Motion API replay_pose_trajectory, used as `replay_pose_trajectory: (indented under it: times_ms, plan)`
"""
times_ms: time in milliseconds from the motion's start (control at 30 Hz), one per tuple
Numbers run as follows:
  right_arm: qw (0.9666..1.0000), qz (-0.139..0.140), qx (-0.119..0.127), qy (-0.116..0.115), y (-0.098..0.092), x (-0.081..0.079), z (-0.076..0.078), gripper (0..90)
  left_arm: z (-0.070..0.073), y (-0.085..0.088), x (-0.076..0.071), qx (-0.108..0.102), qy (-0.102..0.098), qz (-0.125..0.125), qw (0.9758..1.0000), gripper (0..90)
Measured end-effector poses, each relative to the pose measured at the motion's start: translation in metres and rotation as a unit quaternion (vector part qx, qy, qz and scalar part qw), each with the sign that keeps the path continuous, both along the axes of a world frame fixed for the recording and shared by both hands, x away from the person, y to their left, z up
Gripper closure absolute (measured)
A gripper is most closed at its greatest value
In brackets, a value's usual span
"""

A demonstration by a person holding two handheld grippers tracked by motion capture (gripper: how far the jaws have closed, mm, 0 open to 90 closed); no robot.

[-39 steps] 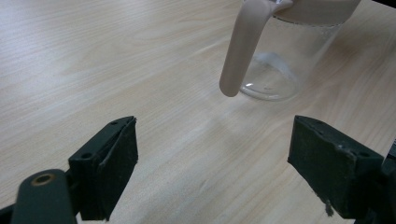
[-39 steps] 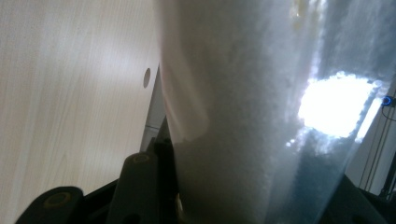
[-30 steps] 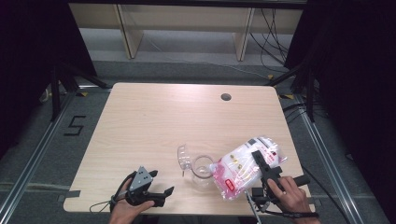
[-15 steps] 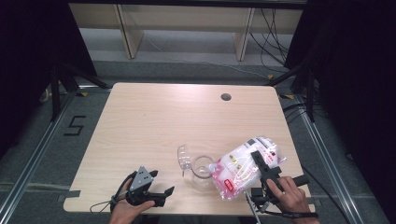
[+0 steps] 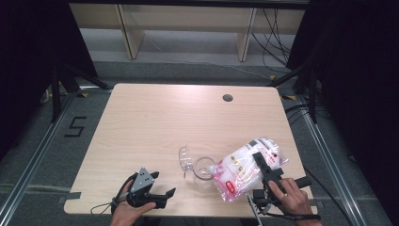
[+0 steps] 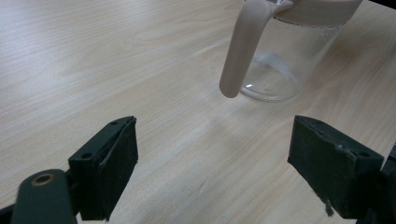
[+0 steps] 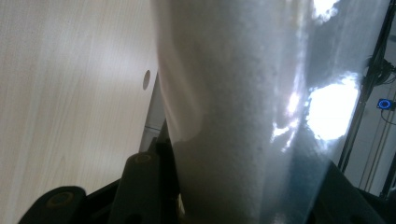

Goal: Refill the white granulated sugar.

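A clear plastic bag of white granules with red print hangs tilted over a clear glass jar near the table's front edge. My right gripper is shut on the bag, whose white contents stand between its jaws in the right gripper view. The jar's clear lid is flipped open to its left. My left gripper rests open low at the front left and points at the jar. A beige strap hangs down from the jar's rim, and nothing lies between the left jaws.
The wooden table has a round cable hole at the back right. Shelving and cables stand behind the table, and metal floor rails run along both sides. The bag's lower corner reaches close to the front edge.
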State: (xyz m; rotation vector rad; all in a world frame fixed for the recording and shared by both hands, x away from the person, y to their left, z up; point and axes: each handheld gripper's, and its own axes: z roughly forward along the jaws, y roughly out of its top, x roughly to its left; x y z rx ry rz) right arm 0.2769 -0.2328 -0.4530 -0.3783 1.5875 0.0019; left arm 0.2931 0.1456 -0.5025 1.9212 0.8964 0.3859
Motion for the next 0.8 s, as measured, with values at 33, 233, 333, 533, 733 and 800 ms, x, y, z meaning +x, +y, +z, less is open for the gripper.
replay_pose_trajectory:
  times_ms: [33, 233, 333, 533, 733, 800]
  plan:
    - [0.9996, -0.011, 0.025, 0.009, -0.0014, -0.0013, -0.0039, 59.7, 0.0000, 0.0000, -0.0001, 0.000, 0.000, 0.000, 1.0000, 15.2]
    - [1.0000, -0.004, 0.005, 0.001, -0.0002, -0.0011, -0.0005, 59.9, 0.0000, 0.0002, -0.0001, 0.000, -0.001, 0.000, 1.0000, 15.2]
    - [0.9999, -0.006, 0.008, 0.001, -0.0005, -0.0014, -0.0007, 60.0, 0.0001, 0.0002, -0.0001, 0.000, 0.000, 0.001, 1.0000, 15.2]
    - [0.9998, 0.011, -0.018, -0.004, 0.0016, 0.0001, 0.0025, 60.1, 0.0000, -0.0001, -0.0001, 0.000, -0.001, 0.000, 1.0000, 15.2]
    - [0.9999, 0.007, 0.009, -0.007, 0.0010, -0.0010, -0.0012, 60.2, -0.0002, -0.0001, 0.0003, -0.002, 0.000, 0.001, 1.0000, 15.2]
    - [0.9998, -0.003, 0.021, 0.002, 0.0009, -0.0013, -0.0038, 60.3, -0.0001, 0.0001, 0.0003, -0.003, -0.001, -0.001, 1.0000, 15.2]
